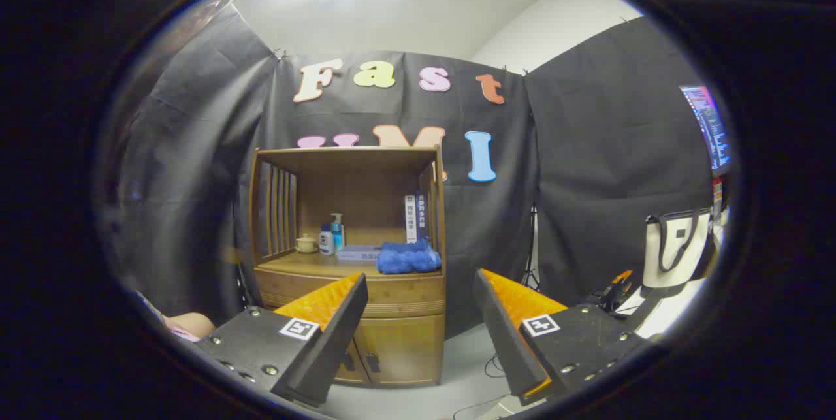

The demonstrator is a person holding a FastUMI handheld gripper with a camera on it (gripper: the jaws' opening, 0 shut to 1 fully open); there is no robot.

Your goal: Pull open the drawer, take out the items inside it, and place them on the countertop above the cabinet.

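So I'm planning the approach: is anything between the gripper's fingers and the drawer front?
No. In the gripper view the open gripper hangs back from the cabinet; the gap to the shut drawer is open air above bare floor.

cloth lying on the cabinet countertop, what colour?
Blue. The crumpled cloth lies on the countertop, beyond the open gripper, clearest in the gripper view.

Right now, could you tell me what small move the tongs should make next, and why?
Probably advance toward the drawer under the countertop: the tongs hang open, apart from the cabinet, and the drawer looks closed.
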